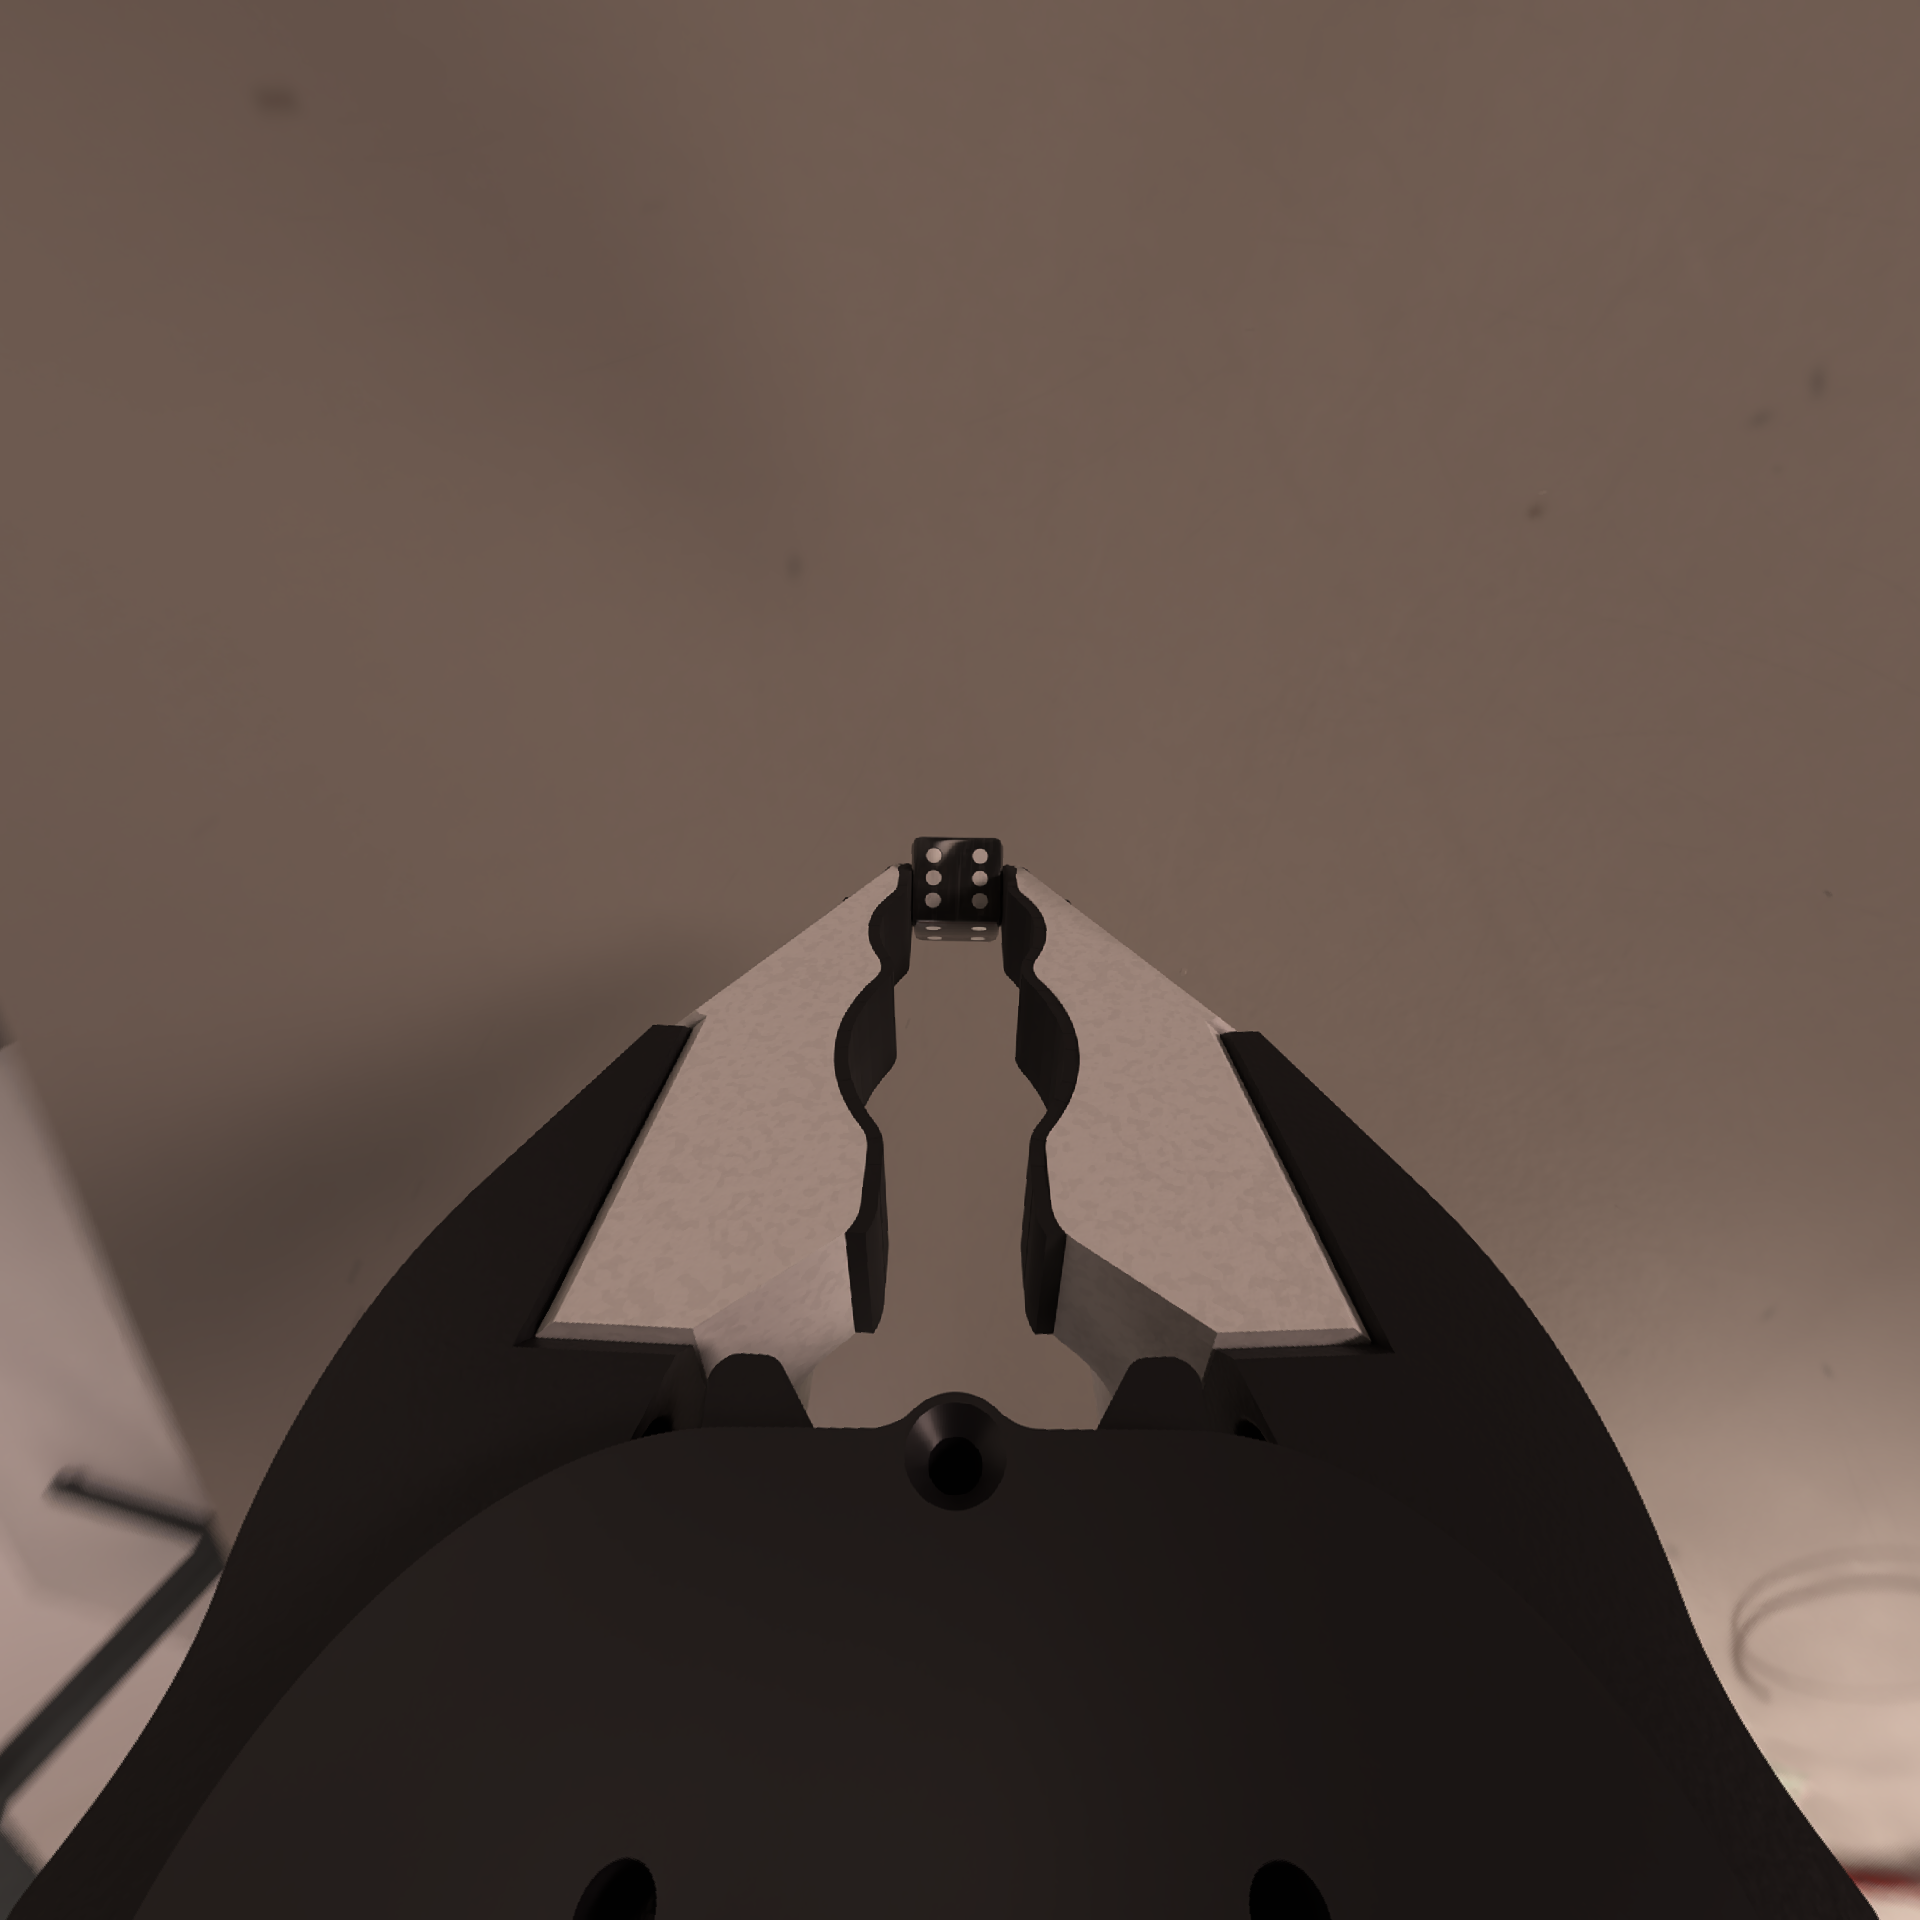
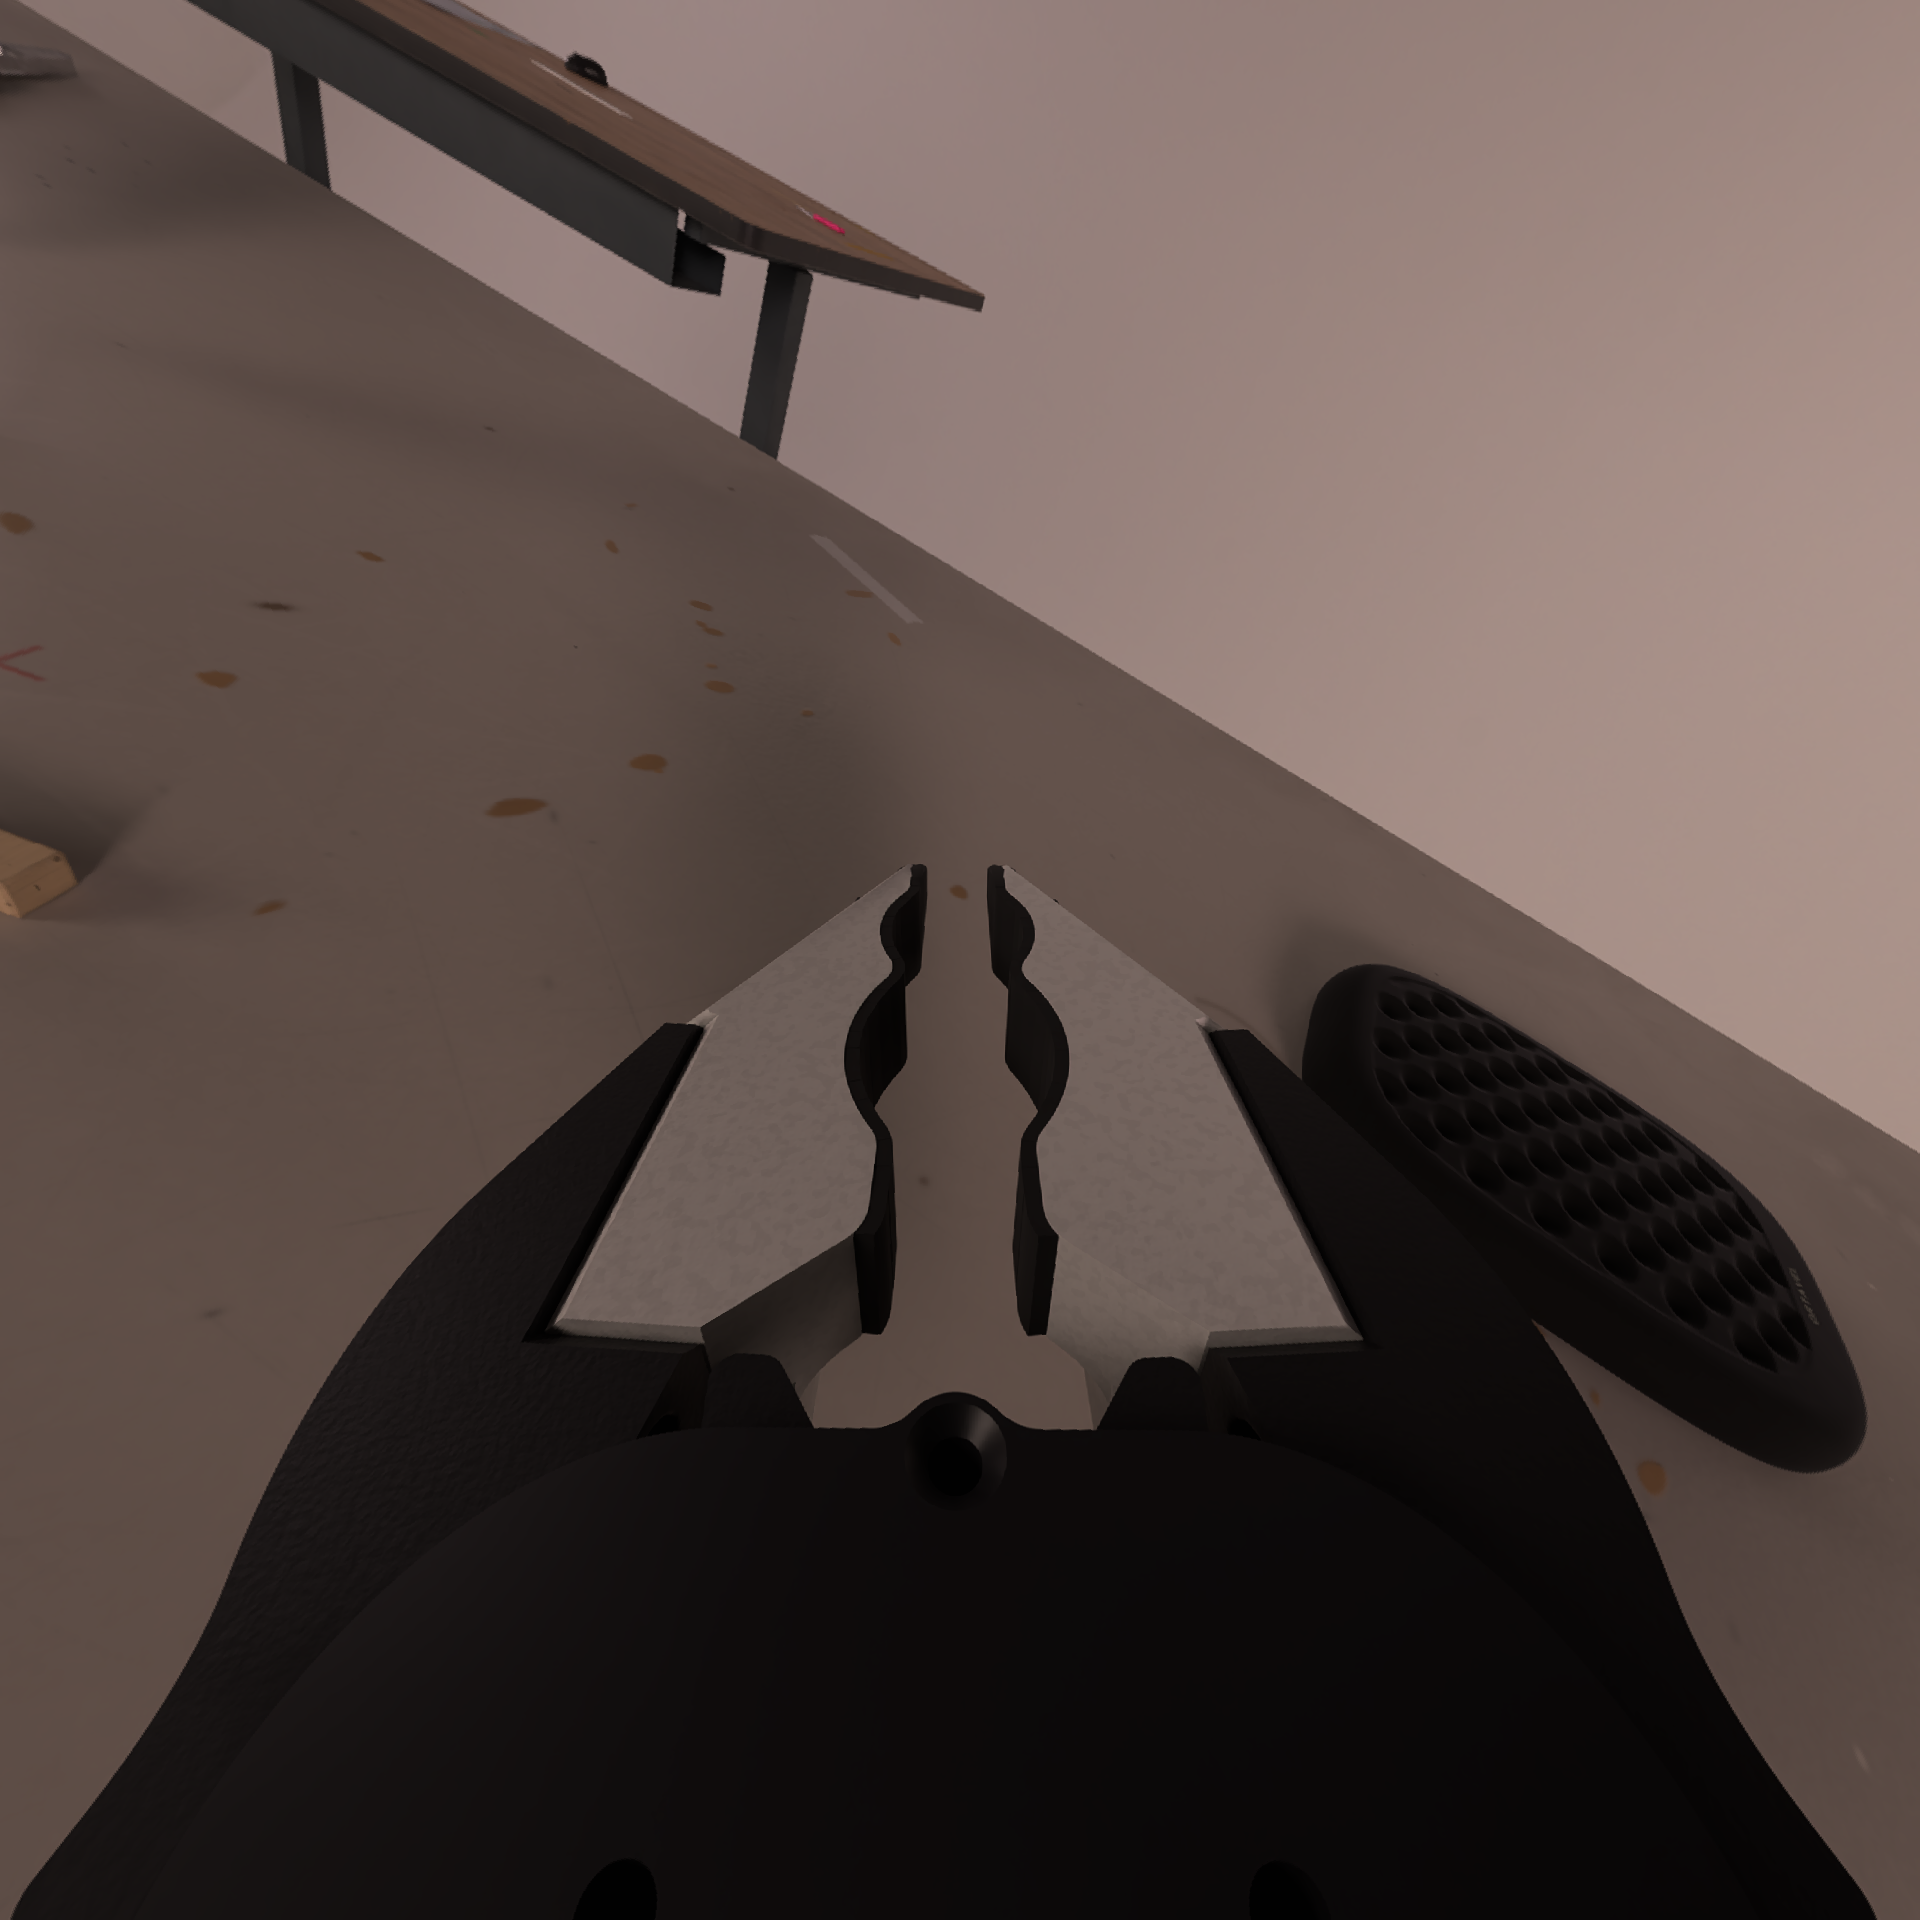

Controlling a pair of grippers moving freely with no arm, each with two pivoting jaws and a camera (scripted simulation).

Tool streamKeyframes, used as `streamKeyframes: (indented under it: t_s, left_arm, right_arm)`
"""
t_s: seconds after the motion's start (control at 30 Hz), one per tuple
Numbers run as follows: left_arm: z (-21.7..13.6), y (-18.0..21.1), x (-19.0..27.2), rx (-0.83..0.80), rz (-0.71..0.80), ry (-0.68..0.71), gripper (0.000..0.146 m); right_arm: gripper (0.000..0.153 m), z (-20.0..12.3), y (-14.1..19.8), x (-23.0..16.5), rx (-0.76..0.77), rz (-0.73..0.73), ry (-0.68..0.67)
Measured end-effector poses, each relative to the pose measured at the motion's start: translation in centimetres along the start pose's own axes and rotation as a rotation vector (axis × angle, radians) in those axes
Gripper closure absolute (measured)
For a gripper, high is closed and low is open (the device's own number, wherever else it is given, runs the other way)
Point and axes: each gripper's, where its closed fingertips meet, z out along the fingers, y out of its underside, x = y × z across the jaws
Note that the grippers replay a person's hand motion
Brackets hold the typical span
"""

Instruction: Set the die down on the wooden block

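In the left wrist view my left gripper point(image 1: 957, 906) is shut on a small black die with white pips point(image 1: 957, 878), pinched between the fingertips over a plain brown surface. The wooden block does not show in this view. In the right wrist view a corner of the pale wooden block point(image 2: 31, 881) lies on the table at the far left edge, well left of my right gripper point(image 2: 956, 883). The right gripper is empty, its jaws a narrow gap apart, low over the tabletop.
A black oval perforated object point(image 2: 1558, 1226) lies just right of the right gripper, near the table's edge point(image 2: 1351, 821). A dark-legged wooden desk point(image 2: 623, 135) stands beyond. In the left wrist view a thin wire loop point(image 1: 1818, 1631) is at lower right.
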Motion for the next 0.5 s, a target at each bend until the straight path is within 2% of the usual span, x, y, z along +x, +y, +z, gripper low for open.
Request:
streamKeyframes:
  t_s: [0.13, 0.27, 0.37, 0.5]
  left_arm:
    - [-5.6, -0.1, 0.4, 0.124, -0.126, -0.344, 0.130]
    - [-10.9, -4.0, 4.1, 0.383, -0.194, -0.586, 0.130]
    - [-12.7, -9.2, 7.6, 0.572, -0.154, -0.637, 0.130]
    - [-11.4, -16.8, 9.6, 0.736, -0.131, -0.607, 0.130]
  right_arm:
    - [0.141, -0.2, -0.5, -0.1, 0.034, 0.002, -0.011]
    - [0.141, -0.4, -1.0, -0.4, 0.068, 0.011, -0.031]
    - [0.142, -0.7, -1.4, -0.7, 0.098, 0.020, -0.057]
    - [0.143, -1.0, -2.1, -1.5, 0.138, 0.025, -0.105]
